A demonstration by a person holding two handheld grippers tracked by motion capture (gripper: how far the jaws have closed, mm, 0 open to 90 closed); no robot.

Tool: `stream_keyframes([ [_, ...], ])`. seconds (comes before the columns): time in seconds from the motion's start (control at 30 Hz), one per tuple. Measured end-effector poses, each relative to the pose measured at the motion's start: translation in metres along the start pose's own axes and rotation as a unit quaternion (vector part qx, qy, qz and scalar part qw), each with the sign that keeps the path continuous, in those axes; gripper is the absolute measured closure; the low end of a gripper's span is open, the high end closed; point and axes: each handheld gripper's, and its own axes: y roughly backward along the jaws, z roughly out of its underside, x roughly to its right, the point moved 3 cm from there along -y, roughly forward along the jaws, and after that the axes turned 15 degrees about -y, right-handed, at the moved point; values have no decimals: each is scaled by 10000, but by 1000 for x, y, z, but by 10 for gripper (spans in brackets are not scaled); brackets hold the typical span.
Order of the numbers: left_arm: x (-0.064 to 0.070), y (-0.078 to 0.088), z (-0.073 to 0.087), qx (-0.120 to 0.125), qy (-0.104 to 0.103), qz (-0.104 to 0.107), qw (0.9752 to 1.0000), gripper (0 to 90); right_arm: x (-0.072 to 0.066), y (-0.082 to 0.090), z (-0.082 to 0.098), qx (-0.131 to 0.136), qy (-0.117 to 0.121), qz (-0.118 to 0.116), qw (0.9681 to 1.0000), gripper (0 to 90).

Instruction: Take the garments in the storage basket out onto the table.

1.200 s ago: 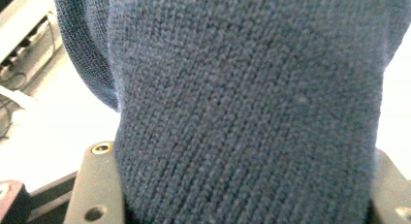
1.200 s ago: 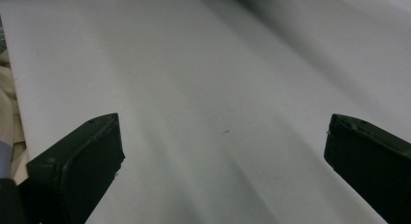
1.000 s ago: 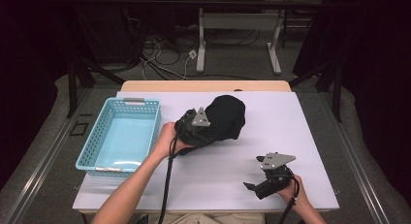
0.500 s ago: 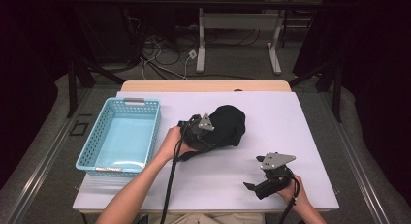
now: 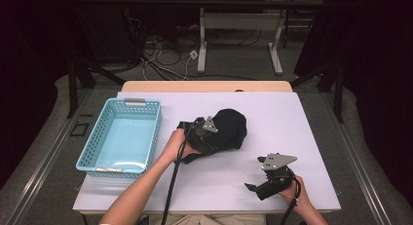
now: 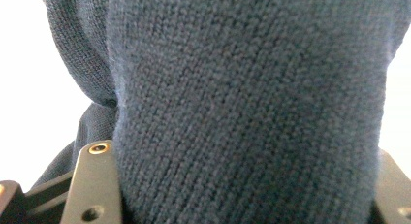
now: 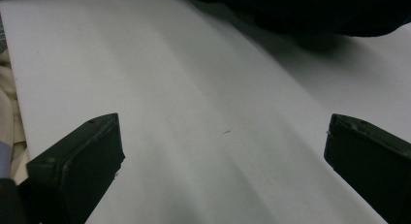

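Observation:
A dark knitted garment (image 5: 233, 126) lies bunched in the middle of the white table (image 5: 292, 118). My left gripper (image 5: 210, 135) presses into its near left side, jaws shut on a thick fold of the knit. In the left gripper view that cloth (image 6: 242, 88) sits tight between the jaws of the left gripper (image 6: 242, 200). My right gripper (image 5: 256, 188) rests low over the table's near right part, apart from the garment. In its own view the right gripper (image 7: 223, 156) stands open with bare table between its jaws, the garment (image 7: 315, 10) lying beyond.
A light blue plastic basket (image 5: 92, 147) with nothing in it stands on the table's left side. Bare white table lies between the garment and my right gripper. Beyond the far edge are table legs and cables on the floor.
My left gripper has come down with the garment, which now sits lower and flatter on the table. The right gripper has kept still.

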Motion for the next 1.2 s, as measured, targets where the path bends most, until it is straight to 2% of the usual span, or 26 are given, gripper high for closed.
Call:
stream_keyframes([
  [0.13,0,-8,2,-82,20,67,9999,372,0,0,0,-7,-2,-1,10000,0],
  [0.17,1,-10,1,-117,-6,116,9999,369,0,0,0,-6,-10,-7,10000,0],
  [0.33,11,-20,-5,-402,-289,81,9987,361,-1,-2,0,38,3,-4,10000,0],
  [0.43,14,-23,-5,-435,-326,97,9985,359,-1,-1,0,-11,2,-10,10000,0],
  [0.57,13,-24,-3,-355,-196,181,9990,355,-1,-1,0,-12,-21,-18,10000,0],
  [0.77,15,-25,-2,-320,-162,194,9992,321,-1,-1,0,-7,-15,-13,10000,0],
  [0.93,17,-25,-3,-309,-132,153,9993,265,-1,-2,0,41,-12,-17,10000,0],
  [1.07,18,-23,-2,-217,26,123,9997,195,-1,-1,0,10,22,-19,10000,0],
  [1.2,21,-19,-1,-173,76,70,9998,122,0,-1,0,0,32,-30,10000,0],
])
